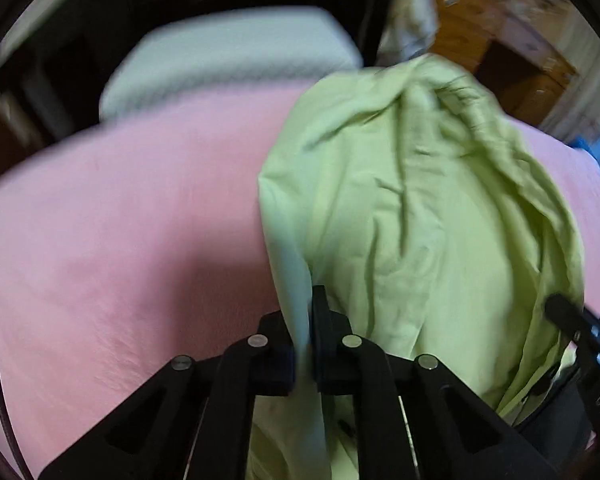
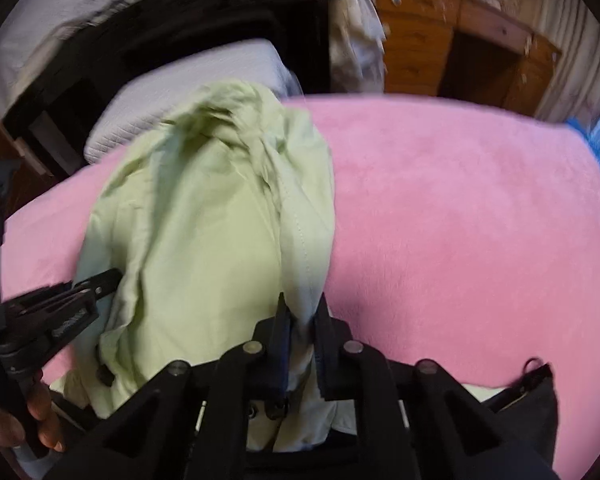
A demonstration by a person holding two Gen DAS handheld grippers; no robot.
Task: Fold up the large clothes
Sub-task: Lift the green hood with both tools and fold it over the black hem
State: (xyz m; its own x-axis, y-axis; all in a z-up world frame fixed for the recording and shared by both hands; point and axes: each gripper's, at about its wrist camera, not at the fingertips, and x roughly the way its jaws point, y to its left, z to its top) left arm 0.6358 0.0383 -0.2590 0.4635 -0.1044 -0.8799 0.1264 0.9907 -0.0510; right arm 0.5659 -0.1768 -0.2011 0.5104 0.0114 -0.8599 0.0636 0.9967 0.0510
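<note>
A light green garment (image 1: 412, 208) hangs bunched between both grippers above a pink blanket (image 1: 120, 220). My left gripper (image 1: 308, 320) is shut on the garment's left edge, which runs down between its fingers. My right gripper (image 2: 300, 312) is shut on a stitched edge of the same garment (image 2: 204, 224). The right gripper also shows at the right edge of the left wrist view (image 1: 564, 312). The left gripper shows at the left in the right wrist view (image 2: 100, 284), with the person's hand below it. The garment's far end is crumpled and rests on the blanket.
The pink blanket (image 2: 460, 208) covers a bed. A white quilted pillow (image 1: 228, 60) lies at its far end before dark furniture. A wooden dresser (image 2: 420, 32) stands beyond. A black bag (image 2: 532, 408) lies at the near right edge.
</note>
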